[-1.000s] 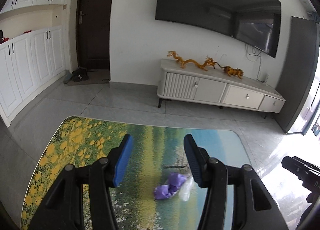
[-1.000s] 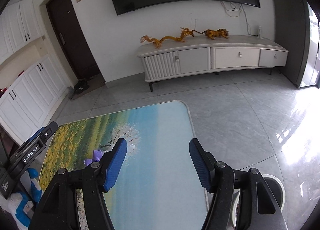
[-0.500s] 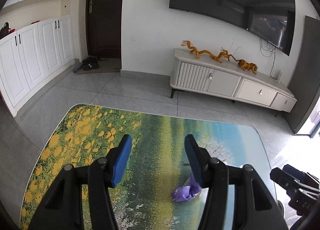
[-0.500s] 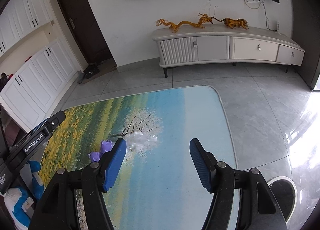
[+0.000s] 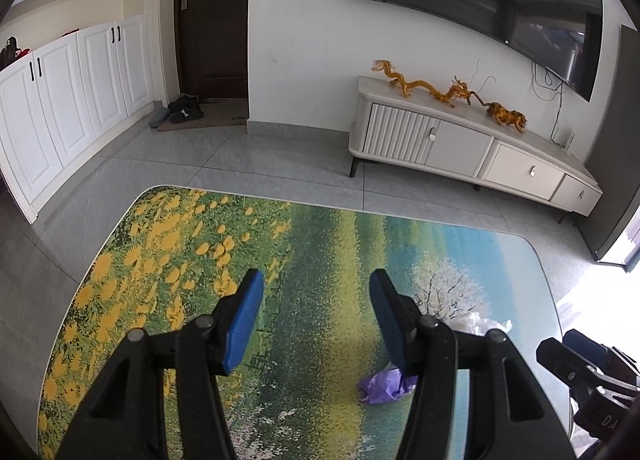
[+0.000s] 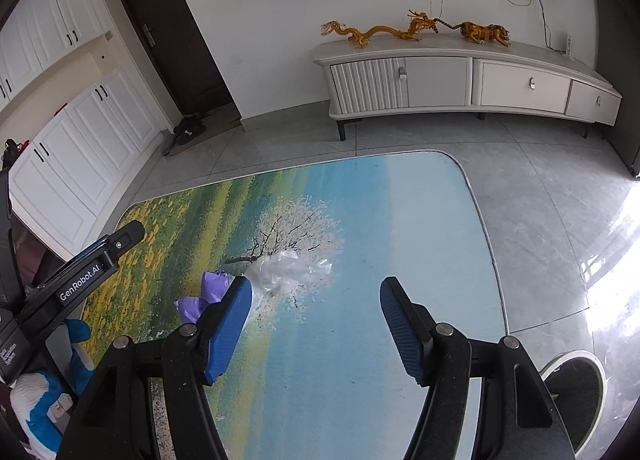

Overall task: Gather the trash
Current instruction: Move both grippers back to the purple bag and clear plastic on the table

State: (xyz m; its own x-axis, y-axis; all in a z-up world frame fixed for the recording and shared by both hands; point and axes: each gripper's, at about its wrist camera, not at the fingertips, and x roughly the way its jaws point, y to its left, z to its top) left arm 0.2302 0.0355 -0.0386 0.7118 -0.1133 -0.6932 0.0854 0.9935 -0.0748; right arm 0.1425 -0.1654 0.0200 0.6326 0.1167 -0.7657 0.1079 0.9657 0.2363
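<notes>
The rug-patterned surface [image 6: 360,340] carries 2 pieces of trash, and neither looks collected yet, so the task seems to be at its start. The larger piece, a crumpled clear plastic wrapper [image 6: 288,272], lies on the painted white tree near the middle. The smaller piece, a crumpled purple wrapper [image 5: 384,384], lies just beside it, toward the yellow-flower side.

The right gripper [image 6: 316,324] hangs above the surface with its fingers about halfway apart and nothing between them; the clear wrapper shows just past its left fingertip. The left gripper [image 5: 316,320] is likewise half open and empty, with the purple wrapper partly hidden under its right finger.

Still to do, by my reading: lower onto each piece, grip it, and carry it off. A round dark bin-like thing [image 6: 576,384] stands at the surface's right corner.
</notes>
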